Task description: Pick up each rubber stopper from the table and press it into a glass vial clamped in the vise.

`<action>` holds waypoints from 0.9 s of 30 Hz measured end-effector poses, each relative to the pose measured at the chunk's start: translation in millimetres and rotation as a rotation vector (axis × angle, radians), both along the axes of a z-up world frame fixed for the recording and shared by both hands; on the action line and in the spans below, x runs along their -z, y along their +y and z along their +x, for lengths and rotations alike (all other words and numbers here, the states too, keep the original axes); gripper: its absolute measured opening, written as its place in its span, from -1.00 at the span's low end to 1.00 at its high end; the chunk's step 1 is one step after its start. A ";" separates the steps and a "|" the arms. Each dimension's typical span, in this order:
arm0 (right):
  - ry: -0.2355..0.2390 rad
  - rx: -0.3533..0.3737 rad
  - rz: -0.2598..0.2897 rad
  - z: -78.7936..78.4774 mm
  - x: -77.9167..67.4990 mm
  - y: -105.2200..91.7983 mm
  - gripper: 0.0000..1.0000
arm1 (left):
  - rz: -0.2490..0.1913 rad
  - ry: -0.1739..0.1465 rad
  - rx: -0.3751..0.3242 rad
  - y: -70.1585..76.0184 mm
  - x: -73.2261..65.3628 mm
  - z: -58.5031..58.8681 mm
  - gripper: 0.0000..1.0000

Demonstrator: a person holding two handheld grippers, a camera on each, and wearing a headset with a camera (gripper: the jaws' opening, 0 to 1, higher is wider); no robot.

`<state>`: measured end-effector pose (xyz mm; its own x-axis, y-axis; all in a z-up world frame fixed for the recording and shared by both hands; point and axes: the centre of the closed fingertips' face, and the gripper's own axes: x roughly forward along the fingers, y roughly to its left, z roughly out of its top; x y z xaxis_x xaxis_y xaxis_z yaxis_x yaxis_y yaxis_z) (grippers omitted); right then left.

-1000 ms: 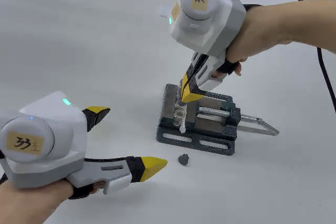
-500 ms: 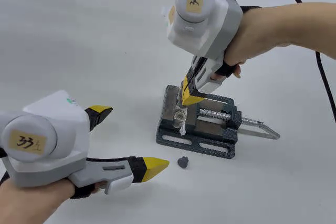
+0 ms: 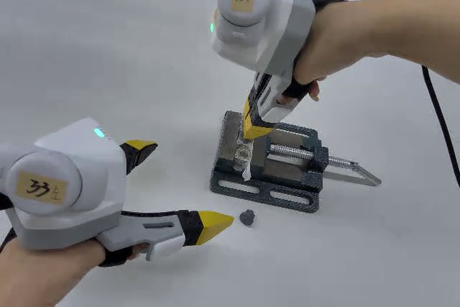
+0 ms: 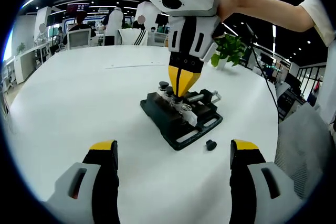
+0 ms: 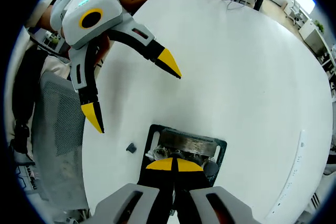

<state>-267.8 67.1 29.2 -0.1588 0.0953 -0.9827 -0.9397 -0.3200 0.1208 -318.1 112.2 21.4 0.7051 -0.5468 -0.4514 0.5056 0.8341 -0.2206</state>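
White table (image 3: 108, 48) carried a dark vise (image 3: 287, 174), with both grippers near it.
The right gripper (image 3: 251, 131) pointed steeply down, jaws clenched tip to tip just above the glass vial (image 3: 243, 154) clamped in the vise. In the right gripper view they hid the vial's mouth. One rubber stopper (image 3: 248, 217) lay loose on the table just in front of the vise base. The left gripper (image 3: 180, 186) was released, jaws spread wide, low and nearby. The vise's crank handle (image 3: 356, 170) stuck out to the side, and a black cable (image 3: 438, 106) trailed past it.
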 end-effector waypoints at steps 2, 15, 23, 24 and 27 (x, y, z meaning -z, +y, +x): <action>0.007 0.013 -0.001 1.2 -0.4 -0.4 -1.00 | 0.005 -0.002 0.000 0.1 -1.1 0.5 0.74; 0.035 0.054 0.018 3.2 0.0 -1.7 -1.00 | 0.009 -0.037 -0.002 -0.8 -19.5 2.1 0.72; 0.018 0.093 0.098 2.8 -1.0 -0.3 -1.00 | 0.018 -0.051 0.002 -3.0 -24.9 4.9 0.73; 0.026 0.101 0.120 3.8 -0.7 0.4 -1.00 | 0.019 -0.052 0.005 -4.4 -25.8 5.3 0.73; 0.036 0.130 0.202 3.3 -2.0 -0.7 -1.00 | 0.022 -0.062 0.012 -5.8 -28.0 7.3 0.73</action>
<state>-264.5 66.4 31.2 -0.1675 0.3115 -0.9354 -0.9707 -0.2181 0.1011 -310.9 106.4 49.5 0.7256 -0.5458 -0.4191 0.5279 0.8322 -0.1698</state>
